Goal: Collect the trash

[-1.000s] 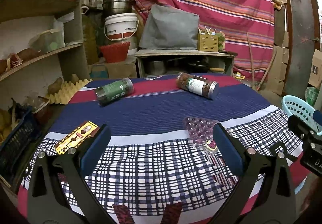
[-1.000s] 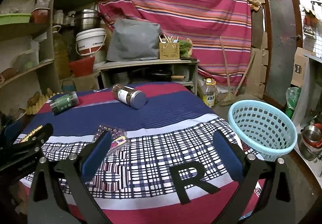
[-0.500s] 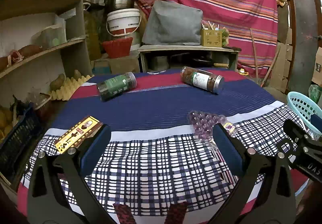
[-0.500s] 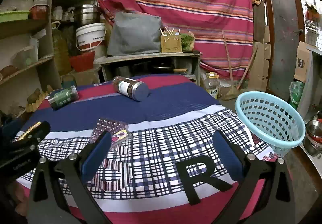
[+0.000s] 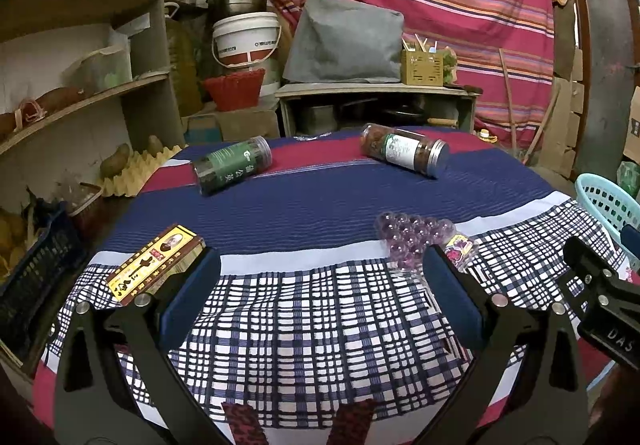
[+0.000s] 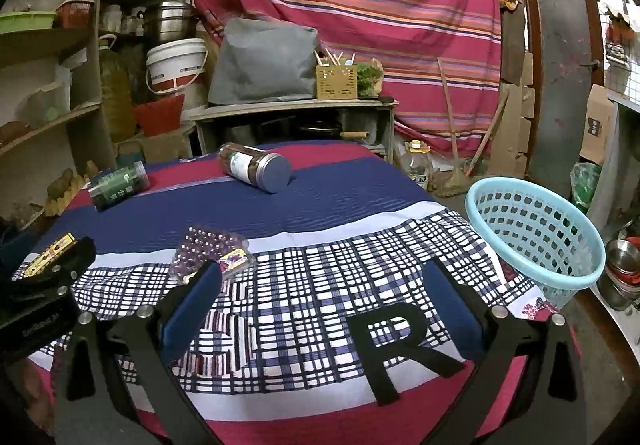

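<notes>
On the cloth-covered table point(image 5: 304, 213) lie a green-labelled jar point(image 5: 231, 165) at the far left, a brown-filled jar with a metal lid point(image 5: 404, 149) at the far right, a clear blister tray of purple balls point(image 5: 420, 241) and a yellow-and-red flat box point(image 5: 156, 263). My left gripper point(image 5: 320, 293) hovers open over the checked near part, the box by its left finger, the tray by its right. My right gripper point(image 6: 320, 297) is open and empty, the tray point(image 6: 210, 255) just beyond its left finger. A light blue basket point(image 6: 536, 241) stands right of the table.
Shelves point(image 5: 80, 101) with trays, an egg carton and a dark crate crowd the left side. A low bench point(image 5: 376, 93) with a grey cover, a white bucket and a red basin stands behind the table. A door and cardboard boxes point(image 6: 560, 45) are at the right.
Both grippers have drifted slightly forward and up over the table; the objects sit a little nearer in view. Nothing on the table has moved and both stay open.
</notes>
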Demonstrator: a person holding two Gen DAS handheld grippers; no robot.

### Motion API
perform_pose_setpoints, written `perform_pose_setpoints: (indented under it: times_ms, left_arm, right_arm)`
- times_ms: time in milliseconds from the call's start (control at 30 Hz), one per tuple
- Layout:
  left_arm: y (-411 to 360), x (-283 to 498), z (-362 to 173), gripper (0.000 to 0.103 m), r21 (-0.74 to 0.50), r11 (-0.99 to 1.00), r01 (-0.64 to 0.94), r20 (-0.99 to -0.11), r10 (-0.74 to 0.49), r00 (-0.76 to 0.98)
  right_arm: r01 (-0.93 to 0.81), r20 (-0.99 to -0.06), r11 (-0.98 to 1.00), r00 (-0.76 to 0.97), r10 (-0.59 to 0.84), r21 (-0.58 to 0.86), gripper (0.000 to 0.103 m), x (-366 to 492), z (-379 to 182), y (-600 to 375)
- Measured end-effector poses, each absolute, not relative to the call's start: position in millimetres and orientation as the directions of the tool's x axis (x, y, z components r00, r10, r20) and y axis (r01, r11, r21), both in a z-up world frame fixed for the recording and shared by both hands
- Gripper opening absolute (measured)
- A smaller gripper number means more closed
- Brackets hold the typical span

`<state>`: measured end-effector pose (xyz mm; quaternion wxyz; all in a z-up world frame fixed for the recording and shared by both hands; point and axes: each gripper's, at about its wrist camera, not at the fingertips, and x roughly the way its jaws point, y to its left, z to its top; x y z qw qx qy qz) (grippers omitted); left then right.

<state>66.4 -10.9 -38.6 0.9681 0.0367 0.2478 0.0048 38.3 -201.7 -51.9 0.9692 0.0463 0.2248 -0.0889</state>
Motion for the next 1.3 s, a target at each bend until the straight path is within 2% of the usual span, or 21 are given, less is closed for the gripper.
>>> perform_pose_setpoints:
  times_ms: [1300]
  left_arm:
    - [-8.0,66.2,-37.1,0.098,0.053,0.999,-0.002,-0.484,0.028,0.875]
  right_arm:
    - [0.204,-0.431,0.979,0.885,-0.177,0.017,0.098,35.5,-47.4,-203.4]
